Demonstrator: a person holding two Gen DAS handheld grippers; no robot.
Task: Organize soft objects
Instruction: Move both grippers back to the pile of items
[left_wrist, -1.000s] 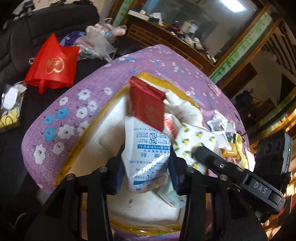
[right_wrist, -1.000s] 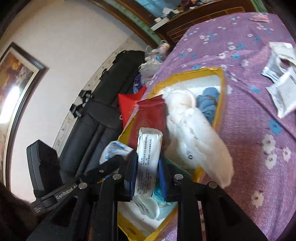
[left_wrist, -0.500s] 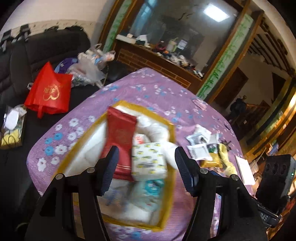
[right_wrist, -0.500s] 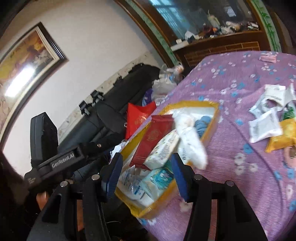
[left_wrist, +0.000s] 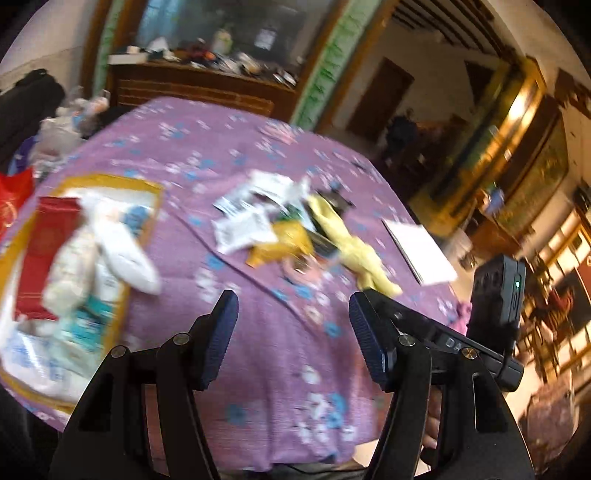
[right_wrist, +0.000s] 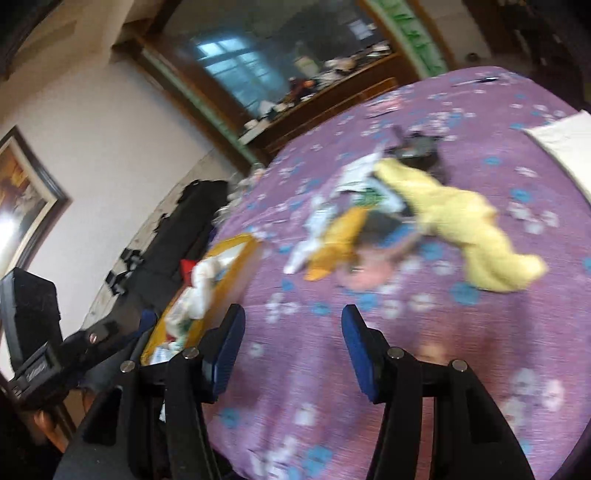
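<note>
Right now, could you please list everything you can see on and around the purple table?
Tablecloth: one, purple with flowers, covering the table.
Box: one, yellow-rimmed, at the table's left edge.
Red packet: one, red, in the box.
White packs: several, white, blurred, piled in the box.
Sachets: a few, white, mid-table.
Yellow packet: one, mustard yellow, beside the sachets.
Yellow cloth: one, pale yellow, mid-table.
White pad: one, white, on the table's right side.
Left gripper: open, empty.
Right gripper: open, empty.
</note>
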